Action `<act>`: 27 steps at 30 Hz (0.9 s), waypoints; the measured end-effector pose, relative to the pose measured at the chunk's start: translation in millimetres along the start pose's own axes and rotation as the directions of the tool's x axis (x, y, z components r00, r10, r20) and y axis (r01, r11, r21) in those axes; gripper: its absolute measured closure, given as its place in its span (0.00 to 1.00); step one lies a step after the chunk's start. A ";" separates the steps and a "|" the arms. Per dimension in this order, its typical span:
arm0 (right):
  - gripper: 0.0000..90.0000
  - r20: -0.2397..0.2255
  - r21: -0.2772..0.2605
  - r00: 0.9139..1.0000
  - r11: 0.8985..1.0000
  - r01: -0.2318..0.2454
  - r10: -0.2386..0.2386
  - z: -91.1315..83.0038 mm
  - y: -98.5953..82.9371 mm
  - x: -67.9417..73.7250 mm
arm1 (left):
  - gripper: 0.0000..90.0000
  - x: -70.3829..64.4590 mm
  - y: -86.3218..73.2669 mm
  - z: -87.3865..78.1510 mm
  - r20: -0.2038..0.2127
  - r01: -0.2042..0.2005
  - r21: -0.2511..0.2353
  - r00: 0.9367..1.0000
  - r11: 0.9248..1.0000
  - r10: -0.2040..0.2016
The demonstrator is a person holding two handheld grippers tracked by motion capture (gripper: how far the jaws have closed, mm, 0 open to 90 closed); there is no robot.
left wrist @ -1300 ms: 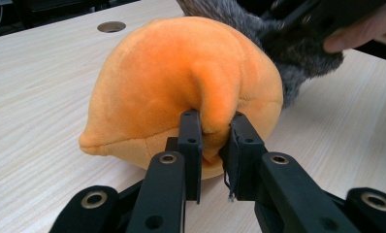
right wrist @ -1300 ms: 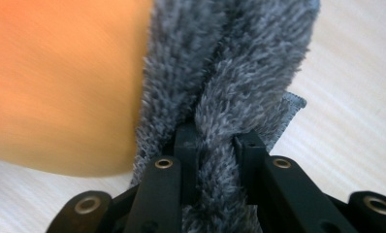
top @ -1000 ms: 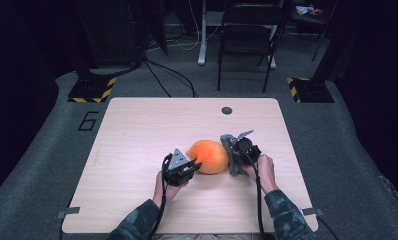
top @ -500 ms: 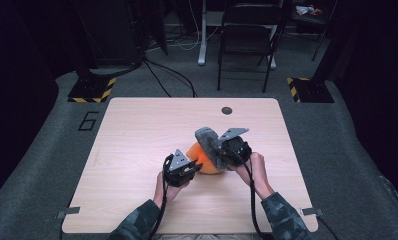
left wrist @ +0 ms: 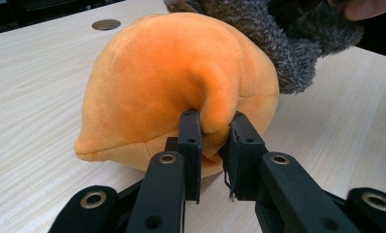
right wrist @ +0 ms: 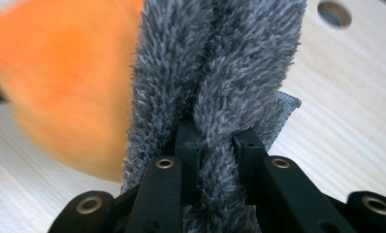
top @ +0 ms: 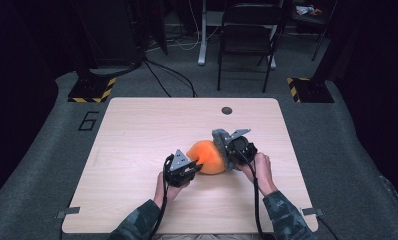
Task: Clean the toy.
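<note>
Orange plush toy (top: 207, 156): mid-table (top: 137, 130), fold pinched by left gripper (left wrist: 214, 133). Grey fuzzy cloth (right wrist: 220, 63): against its right side, clamped in right gripper (right wrist: 215, 141). Table hole (top: 227, 110), folding chair (top: 249, 35) well beyond.

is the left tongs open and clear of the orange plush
No, in the left gripper view the left tongs are shut on a pinched fold of the orange plush.
</note>
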State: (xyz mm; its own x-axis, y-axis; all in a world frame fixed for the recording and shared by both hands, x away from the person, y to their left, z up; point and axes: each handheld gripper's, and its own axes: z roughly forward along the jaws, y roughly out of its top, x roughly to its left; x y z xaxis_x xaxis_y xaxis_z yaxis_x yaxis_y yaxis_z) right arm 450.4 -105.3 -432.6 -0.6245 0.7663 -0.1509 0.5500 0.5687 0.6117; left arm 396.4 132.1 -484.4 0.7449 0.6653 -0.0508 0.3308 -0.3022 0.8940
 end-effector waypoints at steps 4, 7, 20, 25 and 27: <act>0.85 0.011 0.045 0.999 0.998 -0.036 0.035 14.5 -9.3 -9.8 | 0.87 0.2 -0.1 0.1 0.001 0.001 -0.001 1.000 1.000 -0.001; 0.85 0.018 0.099 0.998 0.993 -0.068 0.066 29.3 -18.4 -13.2 | 0.87 0.5 -0.1 0.2 0.002 -0.002 0.001 1.000 1.000 0.002; 0.85 0.032 0.132 0.996 0.988 -0.083 0.079 25.5 -16.7 -20.5 | 0.87 2.0 -1.1 -0.2 0.006 0.017 -0.002 1.000 1.000 -0.017; 0.85 0.021 0.003 0.998 0.998 -0.063 0.062 -15.8 -0.3 -16.3 | 0.86 2.0 -0.9 0.4 0.005 0.011 -0.003 1.000 1.000 -0.011; 0.85 -0.010 -0.026 0.999 0.999 -0.041 0.041 -25.3 6.1 -8.6 | 0.86 1.8 -0.8 0.3 0.003 0.008 -0.003 1.000 1.000 -0.008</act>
State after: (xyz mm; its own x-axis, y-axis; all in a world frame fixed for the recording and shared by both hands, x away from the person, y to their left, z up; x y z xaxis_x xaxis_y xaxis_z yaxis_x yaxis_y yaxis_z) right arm 445.1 -116.0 -407.9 -0.6073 0.7857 -0.1180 0.5606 0.5290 0.6371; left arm 397.7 133.3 -485.4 0.7439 0.6657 -0.0592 0.3352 -0.2949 0.8948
